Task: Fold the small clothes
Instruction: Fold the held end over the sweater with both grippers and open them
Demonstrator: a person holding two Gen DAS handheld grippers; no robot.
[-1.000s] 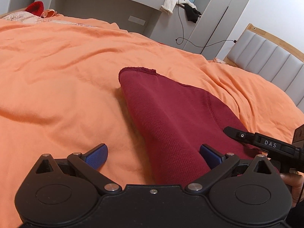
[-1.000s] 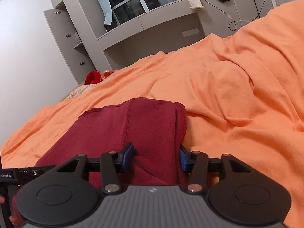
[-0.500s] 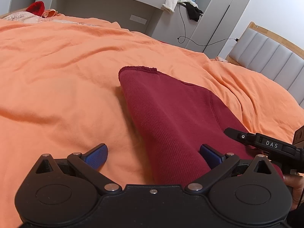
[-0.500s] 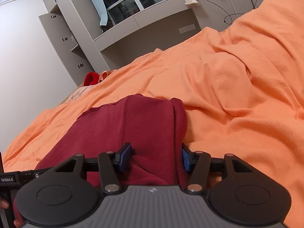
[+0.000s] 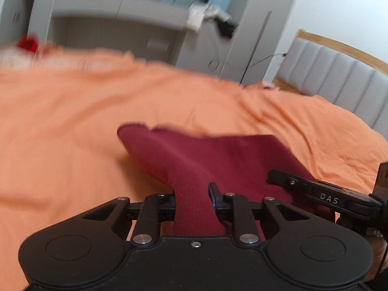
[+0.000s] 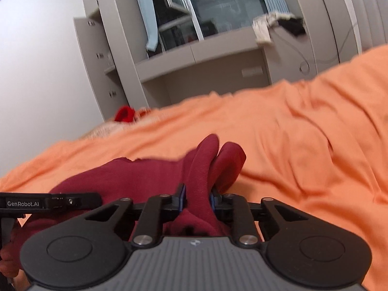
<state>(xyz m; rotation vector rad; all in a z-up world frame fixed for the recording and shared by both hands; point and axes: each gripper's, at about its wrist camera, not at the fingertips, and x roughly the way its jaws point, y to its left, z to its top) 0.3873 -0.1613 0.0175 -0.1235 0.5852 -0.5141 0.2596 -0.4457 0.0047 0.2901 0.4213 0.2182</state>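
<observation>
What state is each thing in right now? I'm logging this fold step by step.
left gripper: jaws just closed, pinching the near edge of the garment.
right gripper: jaws just closed, clamped on a bunched fold.
maroon knit garment: held at two points, near edge lifted, far end on the bed.
orange bedcover: spread out, wrinkled.
cabinet door: open.

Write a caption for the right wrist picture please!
Right gripper pinching a bunched dark red garment over the orange bedsheet.
</observation>
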